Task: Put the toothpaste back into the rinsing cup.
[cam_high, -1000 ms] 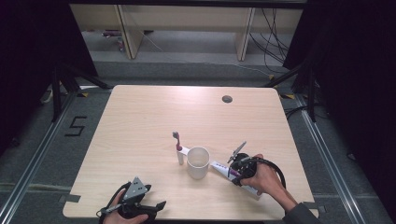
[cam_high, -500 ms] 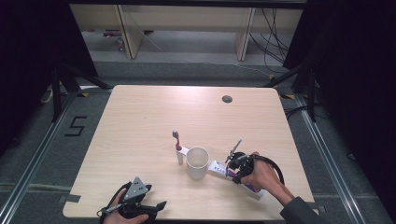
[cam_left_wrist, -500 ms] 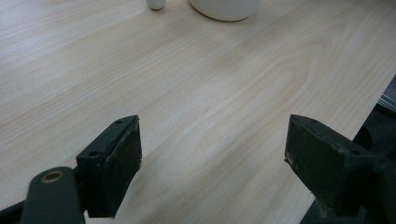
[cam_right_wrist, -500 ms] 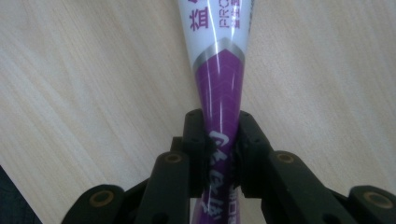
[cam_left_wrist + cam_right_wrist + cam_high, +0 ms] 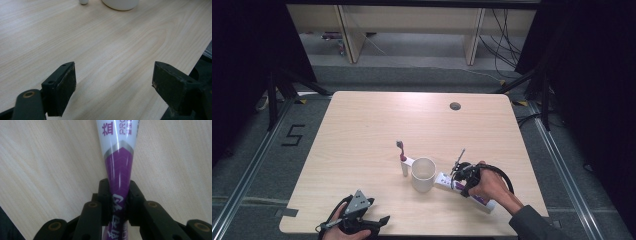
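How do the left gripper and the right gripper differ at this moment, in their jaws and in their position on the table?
The left gripper has its jaws wide apart with bare table between them; the right gripper has its jaws closed on the purple and white toothpaste tube. In the high view the left gripper sits at the near table edge, away from the white cup; the right gripper is just beside the cup. Both are hand-held with black jaws.

We see a white-and-purple toothpaste tube (image 5: pixel 118 167) lying flat on the table's near right, its purple end pinched, just right of the white cup (image 5: pixel 423 174).
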The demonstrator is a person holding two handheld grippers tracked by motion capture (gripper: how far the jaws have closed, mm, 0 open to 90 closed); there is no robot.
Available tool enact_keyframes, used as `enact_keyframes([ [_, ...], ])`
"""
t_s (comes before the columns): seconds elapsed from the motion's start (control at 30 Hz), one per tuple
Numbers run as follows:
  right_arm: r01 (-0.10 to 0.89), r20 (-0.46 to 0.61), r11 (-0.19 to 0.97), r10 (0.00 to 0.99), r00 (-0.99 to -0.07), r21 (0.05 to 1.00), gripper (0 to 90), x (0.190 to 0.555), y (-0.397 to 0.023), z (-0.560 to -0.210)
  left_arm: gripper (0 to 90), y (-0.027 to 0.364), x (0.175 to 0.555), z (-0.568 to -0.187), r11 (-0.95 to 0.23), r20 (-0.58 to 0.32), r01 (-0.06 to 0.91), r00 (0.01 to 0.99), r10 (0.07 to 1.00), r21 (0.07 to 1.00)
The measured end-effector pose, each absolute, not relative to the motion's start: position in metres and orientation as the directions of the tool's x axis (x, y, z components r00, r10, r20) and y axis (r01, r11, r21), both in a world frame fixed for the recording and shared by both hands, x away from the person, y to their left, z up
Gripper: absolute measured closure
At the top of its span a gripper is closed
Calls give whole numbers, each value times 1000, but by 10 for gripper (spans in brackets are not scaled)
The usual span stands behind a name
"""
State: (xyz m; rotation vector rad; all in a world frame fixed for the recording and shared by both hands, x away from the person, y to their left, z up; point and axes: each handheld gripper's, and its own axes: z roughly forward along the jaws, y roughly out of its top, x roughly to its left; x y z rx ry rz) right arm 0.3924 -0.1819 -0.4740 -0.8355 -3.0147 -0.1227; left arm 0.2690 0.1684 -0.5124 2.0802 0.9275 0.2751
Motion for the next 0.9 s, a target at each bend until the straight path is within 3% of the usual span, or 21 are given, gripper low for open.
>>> enact_keyframes([
  [0.53,499,20,867,499,-866,-13,771,397,-186,-473,189,168,269,-513,-389,-122,519,704,700,761],
  [0.9,452,-14,892,451,-892,-20,775,397,-183,-474,191,169,268,-512,-388,-119,519,701,703,762],
])
